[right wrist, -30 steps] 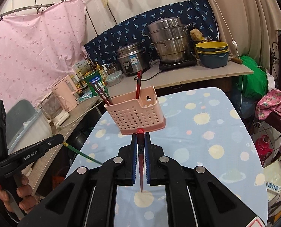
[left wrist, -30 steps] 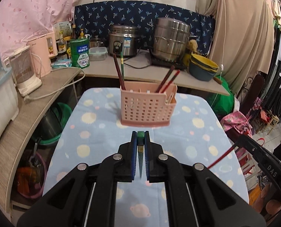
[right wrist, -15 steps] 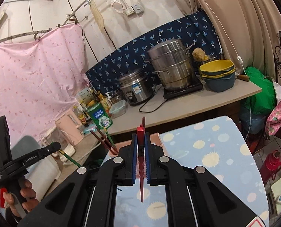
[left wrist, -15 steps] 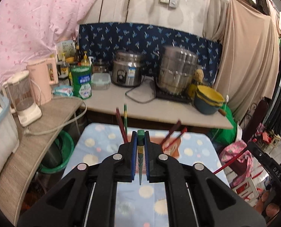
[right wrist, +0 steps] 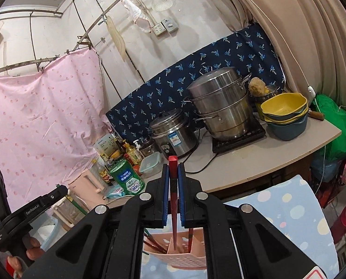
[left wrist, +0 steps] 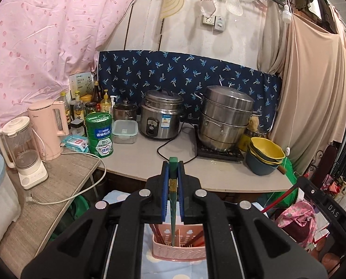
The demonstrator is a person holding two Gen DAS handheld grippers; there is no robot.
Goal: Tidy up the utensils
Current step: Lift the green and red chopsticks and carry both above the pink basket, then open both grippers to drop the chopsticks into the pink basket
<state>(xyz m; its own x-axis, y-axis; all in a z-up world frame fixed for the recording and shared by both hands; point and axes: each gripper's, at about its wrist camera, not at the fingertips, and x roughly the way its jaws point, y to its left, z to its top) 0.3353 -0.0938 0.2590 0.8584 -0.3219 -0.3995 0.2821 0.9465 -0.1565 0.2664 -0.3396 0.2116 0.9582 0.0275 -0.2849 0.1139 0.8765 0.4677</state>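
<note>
Tapering above a perforated pink plastic basket [left wrist: 179, 251], each gripper's slim chopstick.

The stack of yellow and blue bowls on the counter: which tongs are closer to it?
Right, probably. The right tongs sit on the side of the bowls, showing at the right edge of the left view; the left tongs are over toward the pink kettle.

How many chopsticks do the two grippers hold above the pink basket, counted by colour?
Green chopstick, in left gripper: 1
Red chopstick, in right gripper: 1
Total: 2
</note>
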